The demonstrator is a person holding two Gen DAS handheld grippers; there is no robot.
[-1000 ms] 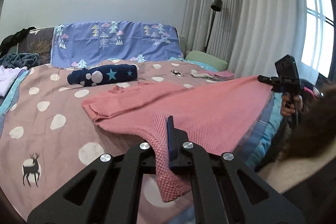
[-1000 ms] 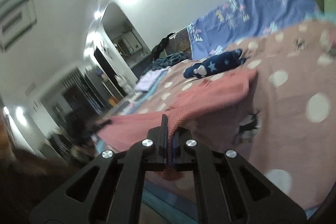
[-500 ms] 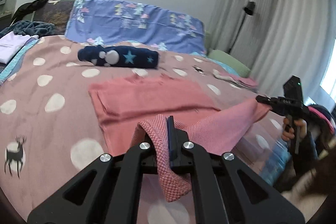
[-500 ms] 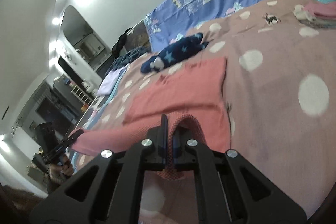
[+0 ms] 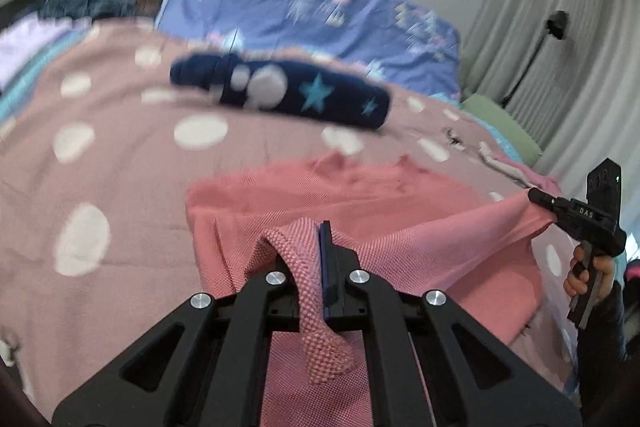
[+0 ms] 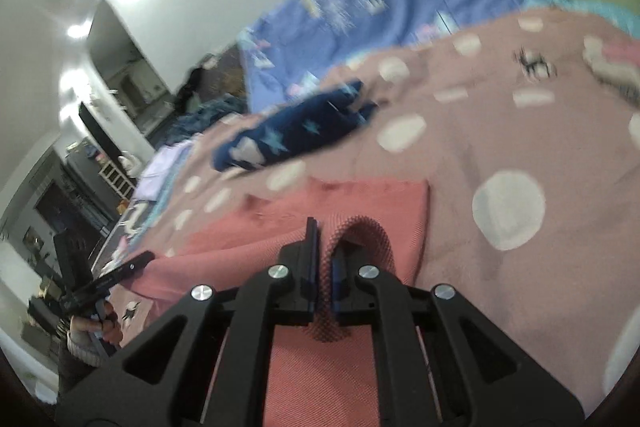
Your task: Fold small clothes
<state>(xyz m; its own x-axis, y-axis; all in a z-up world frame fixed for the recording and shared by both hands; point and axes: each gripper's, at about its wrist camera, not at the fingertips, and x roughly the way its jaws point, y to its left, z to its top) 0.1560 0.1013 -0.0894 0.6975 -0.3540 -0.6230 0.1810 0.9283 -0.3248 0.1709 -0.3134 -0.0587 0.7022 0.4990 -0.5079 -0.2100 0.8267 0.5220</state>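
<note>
Stretching crosswise over the bed, the pink knit garment hangs pinched between both grippers' fingers.

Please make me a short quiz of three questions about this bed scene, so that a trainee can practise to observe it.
1. True or false: the left tool and the right tool each pinch the pink knitted garment.
2. What lies on the dotted mauve bedspread just beyond the pink garment?
A. a rolled navy cloth with stars
B. a yellow towel
C. a white shoe
3. Fill the gap: the hem stretched between the two tools hangs ___ the part of the garment lying flat on the bed.

Key
1. True: each is shut on a corner of the knit.
2. A.
3. Above.
</note>
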